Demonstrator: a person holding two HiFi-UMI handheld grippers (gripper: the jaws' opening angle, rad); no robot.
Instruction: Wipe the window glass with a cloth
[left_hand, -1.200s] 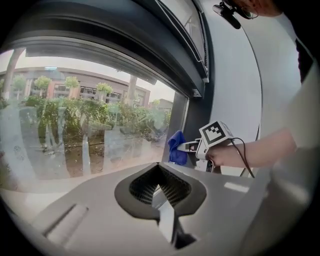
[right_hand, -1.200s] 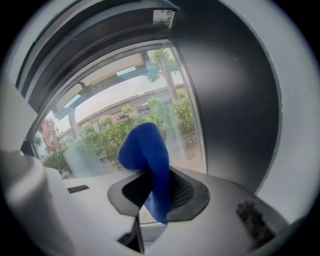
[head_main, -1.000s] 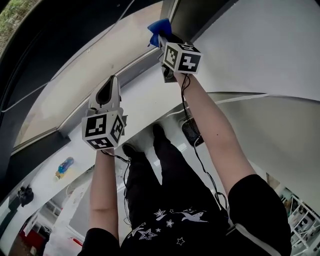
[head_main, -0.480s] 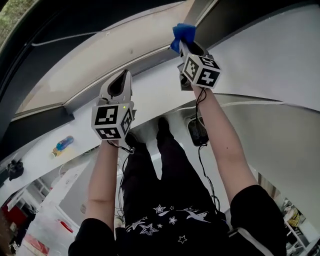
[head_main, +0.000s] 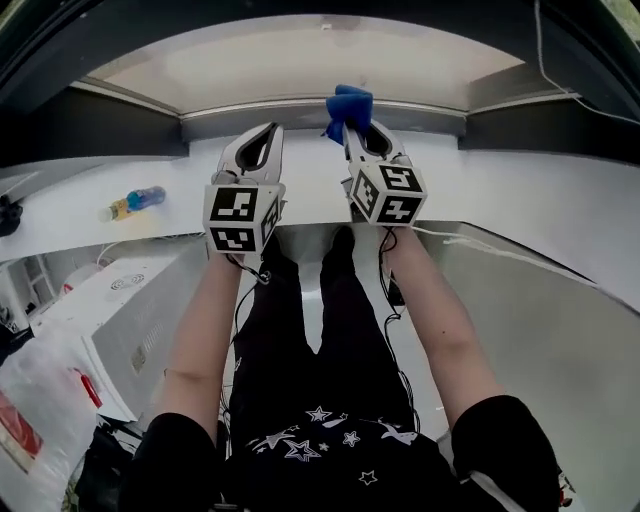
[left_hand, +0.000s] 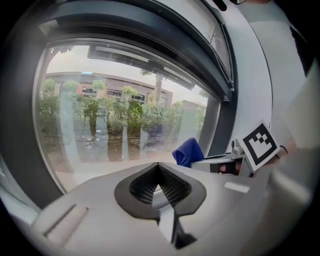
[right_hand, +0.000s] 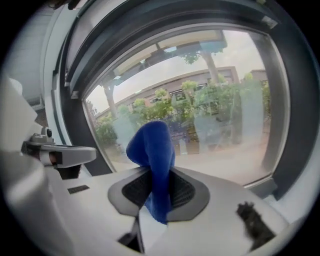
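- The right gripper (right_hand: 158, 181) is clamped on a blue cloth (right_hand: 151, 146). Its ribbed pads pinch the cloth low down. A rounded bunch stands out past the tips toward twelve o'clock, and a short tail hangs back at six.
- The cloth is up near the window glass (right_hand: 215, 112). I cannot tell whether the bunch touches the pane or sits just short of it.
- The left gripper (left_hand: 158, 169) is level with the right one, at its nine o'clock. Its jaws are closed tip to tip with nothing between them, and it points at the same pane.
- The cloth looks soft and very light, with no stiffness. It folds over itself where it leaves the pads, so I expect it to flatten and drag once pressed on the glass.
- Judging by that, the low pinch is sensible because it leaves a padded wad out front to do the wiping. A hold nearer the end would leave less cloth between the hard jaw tips and the glass.
- The main risk I see is the cloth creeping out of the pads when friction pulls on it. It needs a firm squeeze but only light pressure against the pane.
- A small bottle (head_main: 133, 202) lies on the white sill (head_main: 160, 180), well off at nine o'clock from both grippers and clear of the work.
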